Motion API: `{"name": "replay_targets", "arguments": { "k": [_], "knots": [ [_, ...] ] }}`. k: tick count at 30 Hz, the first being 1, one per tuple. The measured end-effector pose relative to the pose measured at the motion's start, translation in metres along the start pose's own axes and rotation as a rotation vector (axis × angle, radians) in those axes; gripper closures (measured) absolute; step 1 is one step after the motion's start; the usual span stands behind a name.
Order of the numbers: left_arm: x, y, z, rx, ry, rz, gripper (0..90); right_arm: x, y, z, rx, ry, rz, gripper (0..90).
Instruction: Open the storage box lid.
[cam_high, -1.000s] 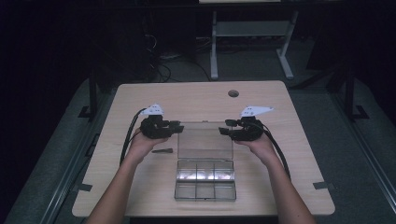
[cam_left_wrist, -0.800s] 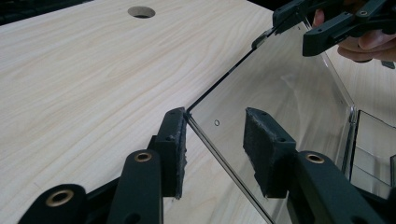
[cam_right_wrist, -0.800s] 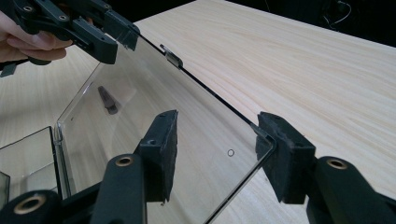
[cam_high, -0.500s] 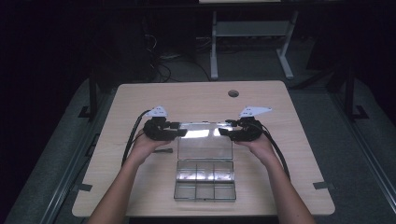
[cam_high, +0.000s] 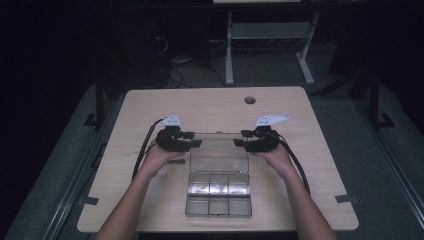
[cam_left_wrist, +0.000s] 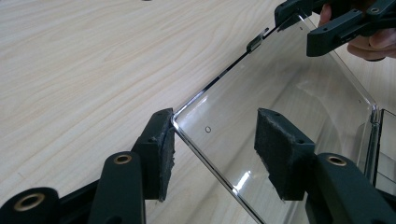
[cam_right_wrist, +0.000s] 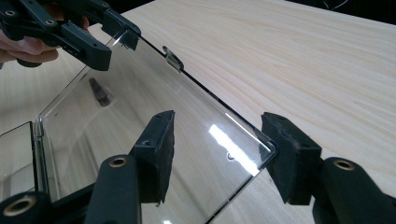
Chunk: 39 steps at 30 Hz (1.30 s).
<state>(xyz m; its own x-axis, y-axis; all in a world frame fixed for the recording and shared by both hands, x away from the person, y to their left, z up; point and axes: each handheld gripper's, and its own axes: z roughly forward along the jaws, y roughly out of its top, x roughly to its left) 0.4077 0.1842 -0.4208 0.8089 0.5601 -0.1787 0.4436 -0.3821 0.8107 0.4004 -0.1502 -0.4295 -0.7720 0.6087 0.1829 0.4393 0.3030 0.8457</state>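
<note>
Lid (cam_left_wrist: 289, 98) corners sit between both jaws (unclamped).

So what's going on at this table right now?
A person is opening a clear plastic compartment box on a light wooden table. Its transparent hinged lid is swung back past the box, one far corner between the jaws of each tool: the left hand-held gripper and the right hand-held gripper. The left jaws have just been opening; neither pair of pads looks clamped on the lid, so it seems released.
</note>
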Motion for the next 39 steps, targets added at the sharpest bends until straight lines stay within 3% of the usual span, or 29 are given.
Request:
{"name": "replay_targets", "arguments": {
  "k": [39],
  "knots": [
    [0.009, -0.01, 0.01, 0.026, -0.016, -0.074, 46.1, -0.008, -0.01, 0.012, 0.027, 0.004, 0.04, 42.2]
  ]
}}
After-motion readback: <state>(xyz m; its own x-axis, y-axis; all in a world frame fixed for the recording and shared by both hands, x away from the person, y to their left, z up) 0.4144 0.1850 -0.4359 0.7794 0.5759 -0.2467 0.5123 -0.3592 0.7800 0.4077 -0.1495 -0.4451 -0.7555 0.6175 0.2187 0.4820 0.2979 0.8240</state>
